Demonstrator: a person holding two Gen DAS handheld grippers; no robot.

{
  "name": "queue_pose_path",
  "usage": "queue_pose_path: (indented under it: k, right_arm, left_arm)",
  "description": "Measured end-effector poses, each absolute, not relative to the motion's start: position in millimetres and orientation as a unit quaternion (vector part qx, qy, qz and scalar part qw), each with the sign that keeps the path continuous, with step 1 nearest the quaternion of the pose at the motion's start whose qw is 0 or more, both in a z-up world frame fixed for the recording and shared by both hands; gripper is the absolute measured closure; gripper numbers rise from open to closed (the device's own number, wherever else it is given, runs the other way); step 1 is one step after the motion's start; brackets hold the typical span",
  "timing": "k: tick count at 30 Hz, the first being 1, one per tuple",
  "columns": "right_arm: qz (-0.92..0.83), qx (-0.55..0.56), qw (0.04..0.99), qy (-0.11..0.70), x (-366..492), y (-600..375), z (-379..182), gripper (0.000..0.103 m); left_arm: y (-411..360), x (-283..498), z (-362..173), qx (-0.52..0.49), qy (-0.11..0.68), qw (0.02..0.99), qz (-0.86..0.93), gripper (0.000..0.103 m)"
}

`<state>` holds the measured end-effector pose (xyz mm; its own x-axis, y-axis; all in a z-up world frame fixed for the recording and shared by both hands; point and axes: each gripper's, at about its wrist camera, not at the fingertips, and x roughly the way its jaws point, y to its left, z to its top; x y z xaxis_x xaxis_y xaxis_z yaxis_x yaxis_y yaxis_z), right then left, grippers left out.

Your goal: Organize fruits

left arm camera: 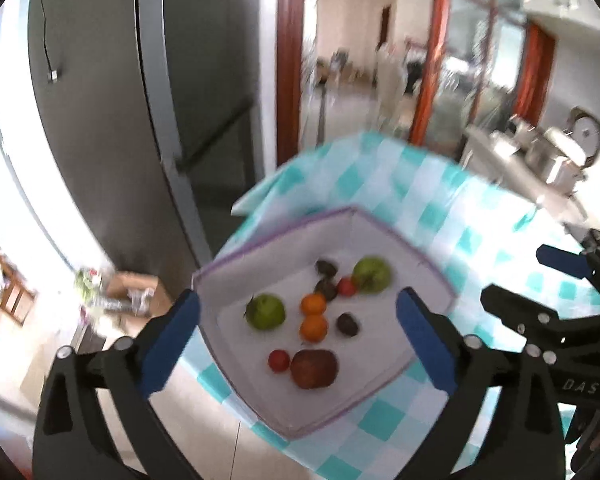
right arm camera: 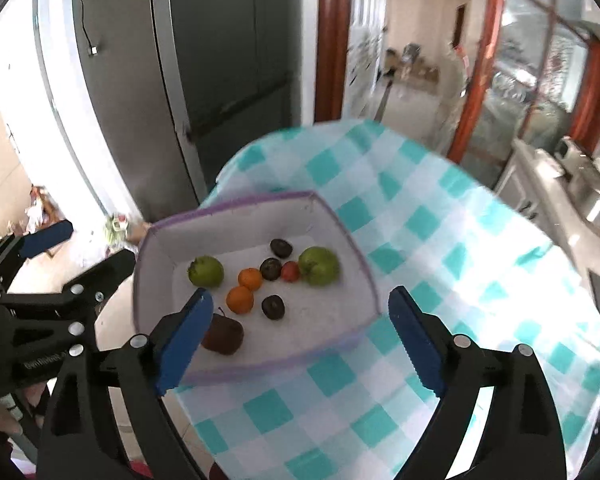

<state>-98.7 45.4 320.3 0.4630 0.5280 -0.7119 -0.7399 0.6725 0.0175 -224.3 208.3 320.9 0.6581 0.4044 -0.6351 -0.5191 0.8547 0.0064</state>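
Observation:
A white box with purple rim (left arm camera: 272, 236) (right arm camera: 236, 204) sits on a table with a teal checked cloth (left arm camera: 428, 200) (right arm camera: 440, 240). In it lie two green apples (left arm camera: 265, 311) (right arm camera: 319, 265), two oranges (left arm camera: 313, 327) (right arm camera: 240, 299), a red apple (left arm camera: 314, 368) (right arm camera: 223, 335), small red fruits (left arm camera: 279, 360) (right arm camera: 290, 271) and dark plums (left arm camera: 347, 324) (right arm camera: 273, 307). My left gripper (left arm camera: 298, 344) is open and empty, held above the box. My right gripper (right arm camera: 298, 344) is open and empty above the box's near edge. Each gripper shows at the side of the other's view.
A grey refrigerator (left arm camera: 112, 100) (right arm camera: 220, 60) stands behind the table. A doorway with red-brown frame (left arm camera: 288, 60) opens beyond. A counter with metal pots (left arm camera: 548, 152) is at the right. A cardboard box (left arm camera: 132, 292) lies on the floor at the left.

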Motion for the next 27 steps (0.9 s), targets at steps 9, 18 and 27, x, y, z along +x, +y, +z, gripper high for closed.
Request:
queue_pose_path:
  k: [9,18,27]
  right_arm:
    - [0.352,-0.108,0.878,0.305,-177.6,-43.9,365.5,0.016]
    - [0.34,-0.087,0.906,0.239,-244.4,-100.4,400.0,0.016]
    - [0.337,-0.086,0.9,0.264,-230.3,-70.1,370.9,0.016]
  left_arm:
    - [109.5,-277.3,384.7,0.012,0.282,0.937,0.206,0.002]
    - [73.3,-323.9,413.4,0.026,0.258,0.946,0.195,0.002]
    - [94.5,-315.2,394.4,-0.006,0.286,0.942,0.176,0.002]
